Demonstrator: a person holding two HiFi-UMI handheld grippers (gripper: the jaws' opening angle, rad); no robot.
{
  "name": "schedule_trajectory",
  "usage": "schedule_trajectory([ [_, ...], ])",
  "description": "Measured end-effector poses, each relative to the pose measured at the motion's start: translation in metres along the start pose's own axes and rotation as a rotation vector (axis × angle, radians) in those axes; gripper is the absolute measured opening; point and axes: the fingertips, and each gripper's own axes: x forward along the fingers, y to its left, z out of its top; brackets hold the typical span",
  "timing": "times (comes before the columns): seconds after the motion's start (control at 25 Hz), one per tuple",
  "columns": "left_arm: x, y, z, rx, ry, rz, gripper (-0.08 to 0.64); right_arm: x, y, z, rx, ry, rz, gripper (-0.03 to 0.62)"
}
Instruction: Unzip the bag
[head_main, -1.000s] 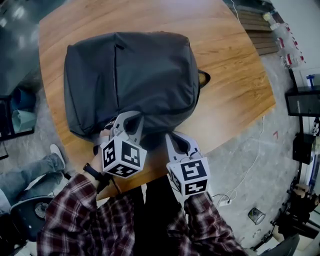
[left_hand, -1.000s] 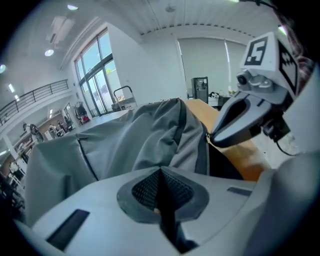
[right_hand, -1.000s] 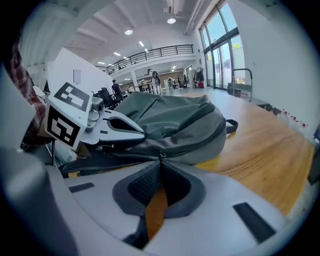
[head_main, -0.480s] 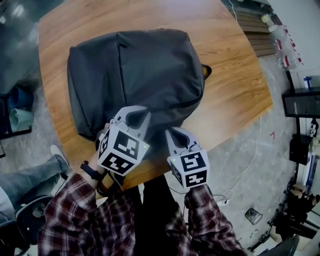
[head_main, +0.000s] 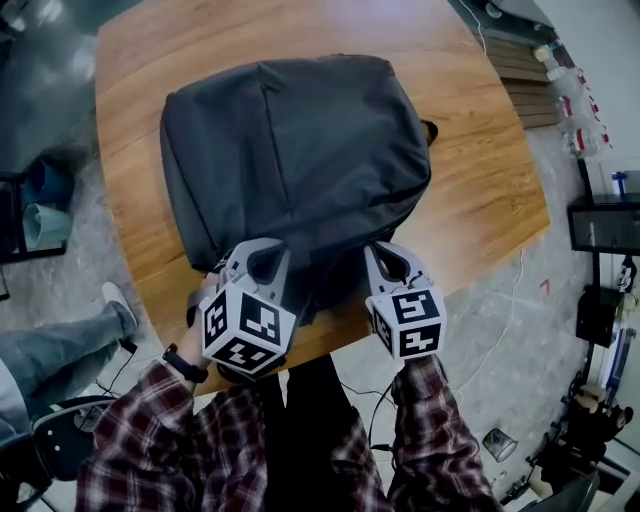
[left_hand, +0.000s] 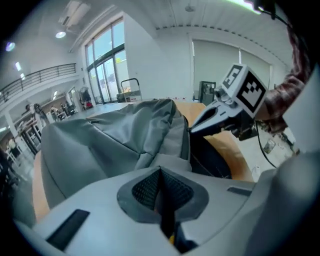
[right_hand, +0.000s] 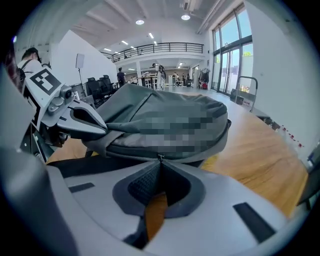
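**Grip established, opening still to come**

The right gripper, clear of the bag a second ago, now pinches the zipper pull. The left gripper is clamped on the bag's near fabric. The bag lies on the table. Unzipping can probably begin.

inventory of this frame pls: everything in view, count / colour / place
backpack: 1, dark grey, lying on the table, near edge at the person's side
zipper pull: 1, metal, on the backpack's near edge
table: 1, wood, centre of the head view
bottles: at least 2, clear, upper right, off the table
bystander's leg: 1, blue jeans with a pale shoe, floor at left
left gripper: 1, grey, black-and-white marker cube, shut on a fold of the backpack
right gripper: 1, same colours, shut on the zipper pull
sleeves: 2, red plaid, bottom edge
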Motion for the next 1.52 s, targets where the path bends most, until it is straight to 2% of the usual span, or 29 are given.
schedule_trajectory([
  [0.16, 0.001, 0.006, -0.003, -0.128, -0.040, -0.010, 0.006, 0.000, 0.014, -0.002, 0.037, 0.008, -0.003, 0.018],
  [0.32, 0.004, 0.008, -0.004, -0.184, -0.050, -0.002, 0.006, 0.005, 0.049, 0.001, 0.014, 0.011, 0.051, 0.018],
  [0.44, 0.008, 0.009, -0.003, -0.227, -0.064, -0.003, 0.006, 0.009, 0.068, 0.002, -0.030, 0.020, 0.056, 0.018],
  [0.68, 0.009, 0.011, -0.005, -0.236, -0.084, 0.022, 0.006, 0.012, 0.085, 0.001, -0.178, 0.040, 0.108, 0.018],
  [0.76, 0.008, 0.011, -0.002, -0.240, -0.095, 0.019, 0.006, 0.010, 0.082, 0.003, -0.184, 0.019, 0.115, 0.020],
  [0.88, -0.004, 0.008, 0.004, -0.269, -0.130, 0.020, 0.007, -0.006, 0.078, 0.007, -0.177, -0.018, 0.075, 0.020],
  [1.0, -0.032, 0.006, 0.015, -0.320, -0.194, 0.080, 0.008, -0.038, 0.079, 0.013, -0.137, -0.051, 0.055, 0.020],
  [1.12, -0.062, 0.010, 0.042, -0.354, -0.283, 0.154, 0.008, -0.066, 0.072, 0.043, -0.076, -0.147, 0.055, 0.020],
  [1.28, -0.115, 0.014, 0.086, -0.409, -0.434, 0.209, 0.006, -0.107, 0.073, 0.104, -0.007, -0.321, 0.087, 0.018],
  [1.4, -0.153, 0.022, 0.118, -0.434, -0.527, 0.238, 0.008, -0.131, 0.081, 0.149, -0.033, -0.416, 0.110, 0.018],
  [1.52, -0.185, 0.032, 0.140, -0.427, -0.596, 0.274, 0.008, -0.148, 0.092, 0.177, -0.074, -0.477, 0.125, 0.018],
])
